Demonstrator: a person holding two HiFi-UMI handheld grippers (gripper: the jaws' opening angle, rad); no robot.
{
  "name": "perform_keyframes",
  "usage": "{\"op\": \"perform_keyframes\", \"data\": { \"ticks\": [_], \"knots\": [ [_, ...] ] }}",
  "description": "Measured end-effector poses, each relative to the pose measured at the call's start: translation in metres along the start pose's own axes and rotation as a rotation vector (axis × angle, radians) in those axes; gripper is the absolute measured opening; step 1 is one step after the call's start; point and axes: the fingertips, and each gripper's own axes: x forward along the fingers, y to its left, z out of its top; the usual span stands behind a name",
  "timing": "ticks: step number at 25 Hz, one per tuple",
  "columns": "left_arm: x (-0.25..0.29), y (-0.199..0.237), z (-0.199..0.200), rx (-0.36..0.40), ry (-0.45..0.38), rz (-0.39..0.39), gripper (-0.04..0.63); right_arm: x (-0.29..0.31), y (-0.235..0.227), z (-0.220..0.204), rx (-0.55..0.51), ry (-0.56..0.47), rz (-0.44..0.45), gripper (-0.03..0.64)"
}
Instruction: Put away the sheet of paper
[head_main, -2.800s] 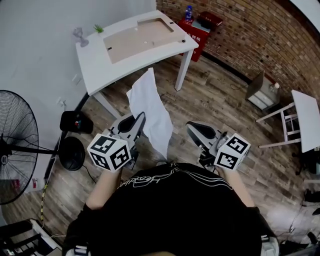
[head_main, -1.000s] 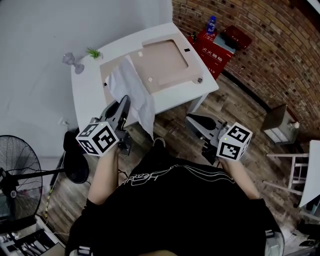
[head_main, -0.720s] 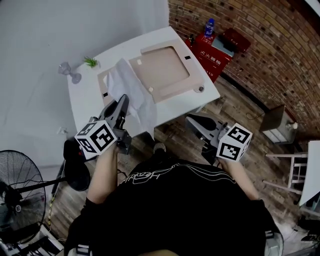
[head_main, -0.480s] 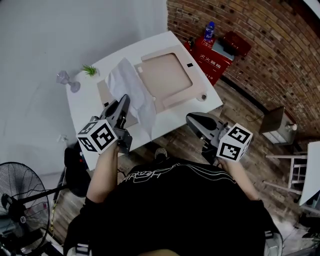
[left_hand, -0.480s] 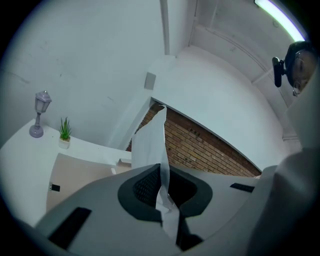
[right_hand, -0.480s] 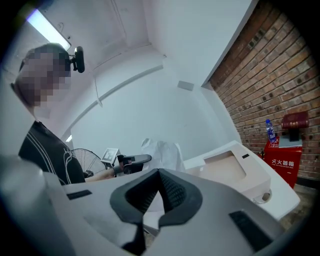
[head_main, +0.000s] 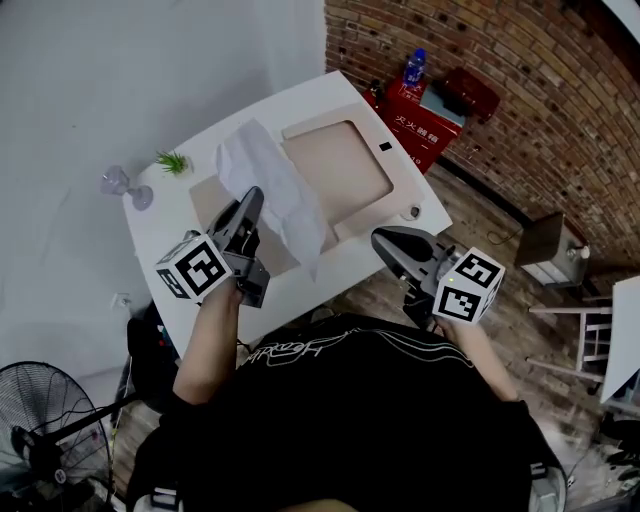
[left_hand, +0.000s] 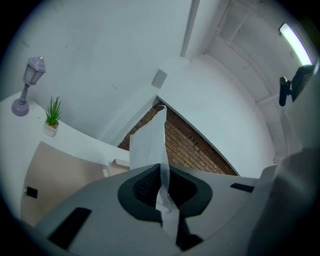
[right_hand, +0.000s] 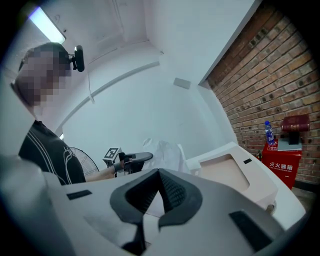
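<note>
Left gripper (head_main: 250, 198) jaws tight on sheet of paper (head_main: 272, 182); right gripper (head_main: 386, 241) jaws together.

You've got a white wall (head_main: 120, 70) on your left and a brick wall (head_main: 520, 90) on your right, with dark plank floor (head_main: 500, 200) below it. Right ahead of you is a white table (head_main: 300, 100) with a tan inset panel (head_main: 345, 165). A small potted plant (head_main: 172, 160) and a little lamp ornament (head_main: 115, 183) sit by its left corner. A red cabinet (head_main: 418, 125) stands against the brick, with a blue bottle (head_main: 413, 65) on top. There's a standing fan (head_main: 50, 440) at your lower left, and a strip light (left_hand: 295, 42) glowing on the ceiling.
</note>
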Motion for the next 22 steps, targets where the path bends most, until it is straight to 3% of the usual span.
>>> {"op": "perform_keyframes", "data": {
  "ticks": [4, 9, 22],
  "knots": [
    [0.013, 0.023, -0.007, -0.022, 0.023, -0.002, 0.043, 0.010, -0.004, -0.005, 0.007, 0.015, -0.016, 0.002],
    [0.018, 0.060, -0.018, -0.093, 0.050, 0.054, 0.042, 0.017, -0.014, -0.007, 0.018, 0.026, -0.025, 0.002],
    [0.038, 0.121, -0.057, -0.083, 0.185, 0.226, 0.042, 0.045, -0.065, 0.009, 0.053, 0.086, 0.062, 0.002]
  ]
}}
